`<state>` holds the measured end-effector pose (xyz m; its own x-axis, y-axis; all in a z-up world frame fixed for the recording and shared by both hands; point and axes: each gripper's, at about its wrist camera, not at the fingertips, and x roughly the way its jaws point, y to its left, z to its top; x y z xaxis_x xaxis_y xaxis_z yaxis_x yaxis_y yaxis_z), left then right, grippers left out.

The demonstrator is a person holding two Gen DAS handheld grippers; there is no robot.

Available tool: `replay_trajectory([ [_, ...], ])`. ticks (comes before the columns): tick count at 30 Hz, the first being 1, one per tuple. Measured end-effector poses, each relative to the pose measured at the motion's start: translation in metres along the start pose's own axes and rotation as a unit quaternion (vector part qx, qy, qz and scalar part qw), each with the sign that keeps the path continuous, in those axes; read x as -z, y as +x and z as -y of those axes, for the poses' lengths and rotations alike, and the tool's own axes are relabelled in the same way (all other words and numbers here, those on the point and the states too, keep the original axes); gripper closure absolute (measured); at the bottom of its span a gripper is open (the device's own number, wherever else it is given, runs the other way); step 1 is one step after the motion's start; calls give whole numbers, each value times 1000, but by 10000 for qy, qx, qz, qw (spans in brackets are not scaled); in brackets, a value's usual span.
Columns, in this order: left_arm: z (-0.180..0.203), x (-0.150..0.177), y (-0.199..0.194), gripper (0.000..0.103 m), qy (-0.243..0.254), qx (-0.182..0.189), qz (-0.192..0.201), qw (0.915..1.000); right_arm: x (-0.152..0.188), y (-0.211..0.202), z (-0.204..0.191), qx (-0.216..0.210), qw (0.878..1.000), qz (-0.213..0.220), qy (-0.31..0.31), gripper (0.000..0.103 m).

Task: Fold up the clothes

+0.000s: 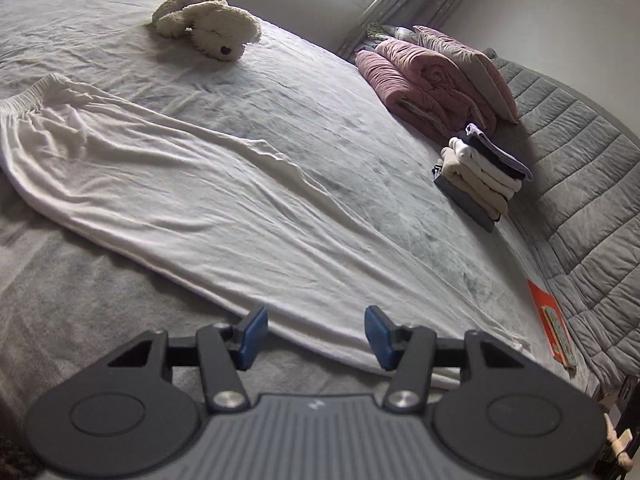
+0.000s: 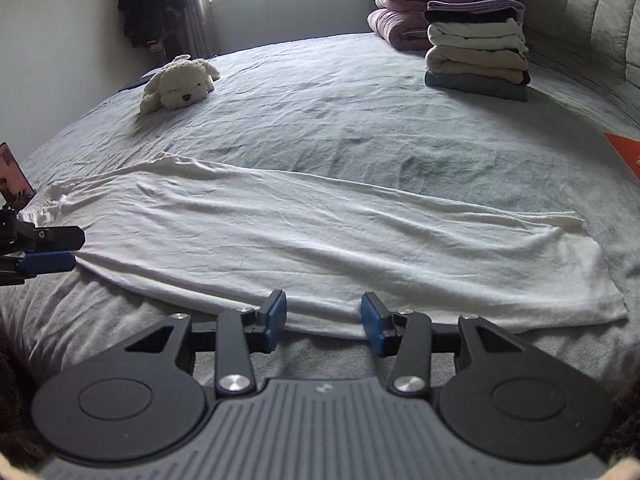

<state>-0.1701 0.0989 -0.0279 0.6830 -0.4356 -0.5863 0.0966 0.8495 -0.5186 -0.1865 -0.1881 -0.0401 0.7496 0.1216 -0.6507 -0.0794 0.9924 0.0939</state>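
Roughly flat, the white garment lies lengthwise along the bed's near edge — elastic waistband at the left end. Left gripper and right gripper both stand wide, holding nothing, just at its near hem. Thin, soft, light fabric, prob. wrinkles easily — pinch hem corners.

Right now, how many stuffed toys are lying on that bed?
1. A cream plush dog lies on the grey bed, far side near the window, beyond the spread white garment. Others could be hidden behind the folded pile or pink quilts.
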Motion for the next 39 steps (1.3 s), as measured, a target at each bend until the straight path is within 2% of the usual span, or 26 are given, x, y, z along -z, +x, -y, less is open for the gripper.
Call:
replay_trajectory([
  [4,-2,-2,5,49,-129,211,45,9997,5,5,-12,141,9986,4,-501,57],
  [8,-6,-2,13,49,-331,291,-76,9990,6,7,-25,283,9943,31,-1030,57],
  [10,-9,0,19,51,-473,209,-202,9985,8,5,-31,253,9914,51,-1283,57],
  [13,-11,0,22,55,-609,159,-186,9978,8,7,-36,284,9884,60,-1489,57],
  [18,-18,-2,25,59,-992,268,-141,9946,6,13,-43,388,9825,185,-1810,57],
  [19,-20,-3,26,60,-1110,263,-166,9933,6,15,-42,370,9831,189,-1783,57],
  [21,-23,-3,24,61,-1251,335,-213,9914,4,17,-40,309,9847,185,-1704,68],
  [23,-24,-3,22,61,-1351,486,-247,9893,4,18,-40,258,9848,191,-1707,75],
  [26,-22,-3,20,61,-1405,839,-290,9861,4,18,-44,227,9842,199,-1744,98],
  [27,-20,-3,22,61,-1397,941,-335,9851,3,17,-44,250,9843,233,-1731,101],
  [30,-13,-2,29,60,-1329,1156,-507,9831,-1,14,-41,209,9871,301,-1559,103],
  [36,-4,6,46,57,-1429,1260,-845,9780,-11,6,-29,-45,9934,332,-1099,103],
  [39,-3,10,49,57,-1578,1248,-791,9763,-14,1,-25,-165,9945,357,-972,103],
])
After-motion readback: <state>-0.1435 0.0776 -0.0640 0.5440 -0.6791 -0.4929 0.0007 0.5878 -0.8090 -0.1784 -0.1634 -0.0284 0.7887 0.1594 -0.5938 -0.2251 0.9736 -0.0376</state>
